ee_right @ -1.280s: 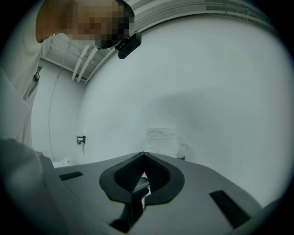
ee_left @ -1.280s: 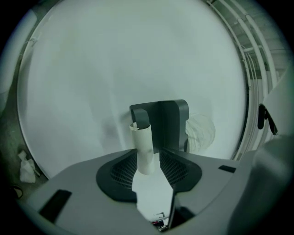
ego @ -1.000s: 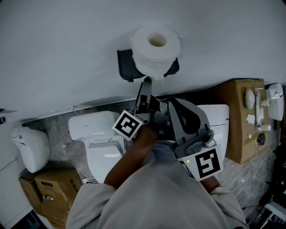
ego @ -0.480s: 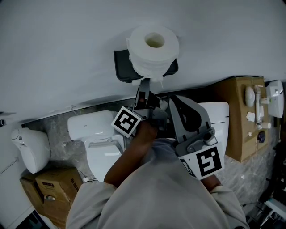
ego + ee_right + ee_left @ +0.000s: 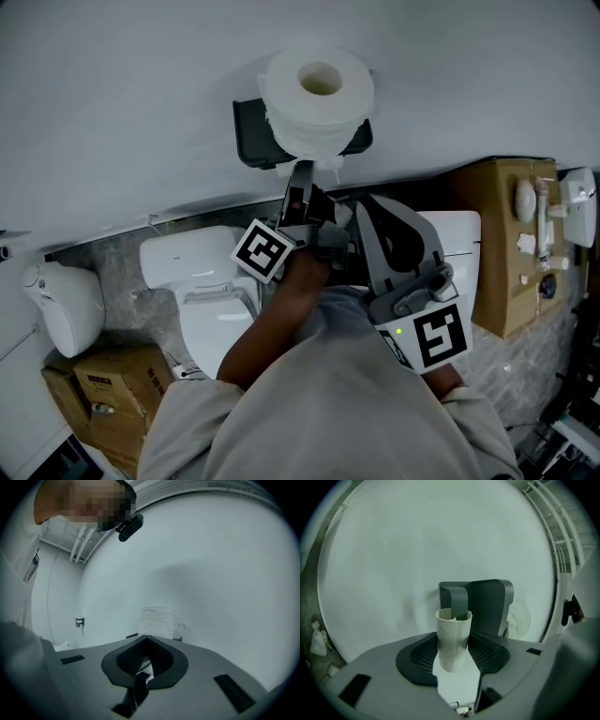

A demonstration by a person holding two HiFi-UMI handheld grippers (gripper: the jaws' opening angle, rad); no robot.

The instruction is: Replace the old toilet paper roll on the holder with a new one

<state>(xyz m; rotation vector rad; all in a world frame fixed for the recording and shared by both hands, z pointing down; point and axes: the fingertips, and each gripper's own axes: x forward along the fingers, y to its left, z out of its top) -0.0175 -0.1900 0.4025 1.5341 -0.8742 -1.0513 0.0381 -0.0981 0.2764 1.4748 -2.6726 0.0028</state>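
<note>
White wall; cardboard tube on holder

1x full white toilet paper roll, 1x empty pale cardboard tube. 1x dark plastic wall holder.

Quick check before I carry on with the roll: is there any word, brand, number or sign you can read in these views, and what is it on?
No text can be read in any view.
Label on the cardboard box at lower left: too small and blurred to read.
Marker cubes: black-and-white square patterns only, no letters.
</note>
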